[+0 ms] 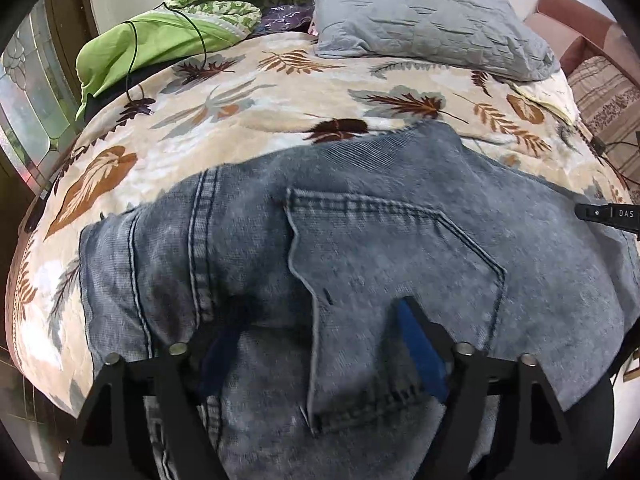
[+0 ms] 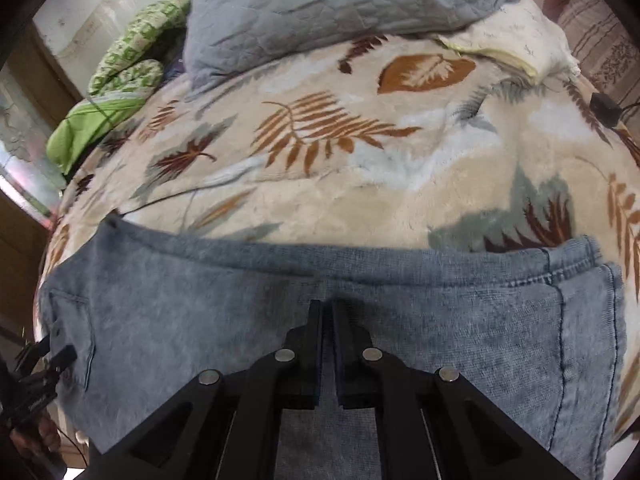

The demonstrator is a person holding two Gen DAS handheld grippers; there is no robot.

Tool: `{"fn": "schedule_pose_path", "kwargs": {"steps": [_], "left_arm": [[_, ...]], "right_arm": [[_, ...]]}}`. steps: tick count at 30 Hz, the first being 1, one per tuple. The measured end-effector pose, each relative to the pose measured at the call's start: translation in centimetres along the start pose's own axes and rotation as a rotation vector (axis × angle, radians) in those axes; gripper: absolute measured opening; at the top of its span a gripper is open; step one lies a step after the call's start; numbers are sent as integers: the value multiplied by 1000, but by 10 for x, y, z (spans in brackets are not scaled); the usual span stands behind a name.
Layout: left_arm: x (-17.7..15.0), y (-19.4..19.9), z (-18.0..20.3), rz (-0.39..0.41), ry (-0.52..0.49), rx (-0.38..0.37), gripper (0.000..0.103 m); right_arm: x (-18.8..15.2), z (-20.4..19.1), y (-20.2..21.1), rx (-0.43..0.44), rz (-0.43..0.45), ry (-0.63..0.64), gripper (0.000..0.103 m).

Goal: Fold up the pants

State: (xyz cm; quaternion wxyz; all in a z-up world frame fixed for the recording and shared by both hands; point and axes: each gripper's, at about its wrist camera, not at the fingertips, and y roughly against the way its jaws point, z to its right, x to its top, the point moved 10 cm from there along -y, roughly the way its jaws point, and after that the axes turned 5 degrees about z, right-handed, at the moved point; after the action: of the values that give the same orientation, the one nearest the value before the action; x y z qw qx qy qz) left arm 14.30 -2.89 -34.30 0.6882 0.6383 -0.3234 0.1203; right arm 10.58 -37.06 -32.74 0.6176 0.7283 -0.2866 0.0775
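Light blue jeans (image 1: 400, 240) lie flat, folded, on a leaf-patterned blanket (image 1: 280, 92), back pocket (image 1: 380, 260) facing up. My left gripper (image 1: 320, 316) hovers over that pocket with its jaws wide open; the blue-padded fingers (image 1: 420, 340) straddle the pocket's lower part and hold nothing. In the right wrist view the jeans (image 2: 200, 300) stretch across, with the stitched leg hem (image 2: 580, 268) at the right. My right gripper (image 2: 329, 308) is shut just above the middle of the denim, and no fabric shows between its pads. Each gripper appears at the edge of the other's view.
A grey pillow (image 1: 420, 12) and a green patterned quilt (image 1: 180, 20) lie at the far side of the bed. A thin black cable (image 1: 132, 48) runs over the green cloth. A small black object (image 2: 604, 108) sits at the bed's right edge.
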Motion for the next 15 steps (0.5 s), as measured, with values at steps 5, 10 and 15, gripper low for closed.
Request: {"fn": "schedule_pose_path", "kwargs": {"steps": [5, 10, 15], "left_arm": [[8, -12, -4, -10, -4, -11, 90], [17, -20, -7, -9, 9, -15, 92], [18, 1, -9, 2, 63, -27, 91]], "right_arm": [[12, -1, -9, -56, 30, 35, 6], [27, -7, -8, -45, 37, -36, 7], [32, -79, 18, 173, 80, 13, 7]]}}
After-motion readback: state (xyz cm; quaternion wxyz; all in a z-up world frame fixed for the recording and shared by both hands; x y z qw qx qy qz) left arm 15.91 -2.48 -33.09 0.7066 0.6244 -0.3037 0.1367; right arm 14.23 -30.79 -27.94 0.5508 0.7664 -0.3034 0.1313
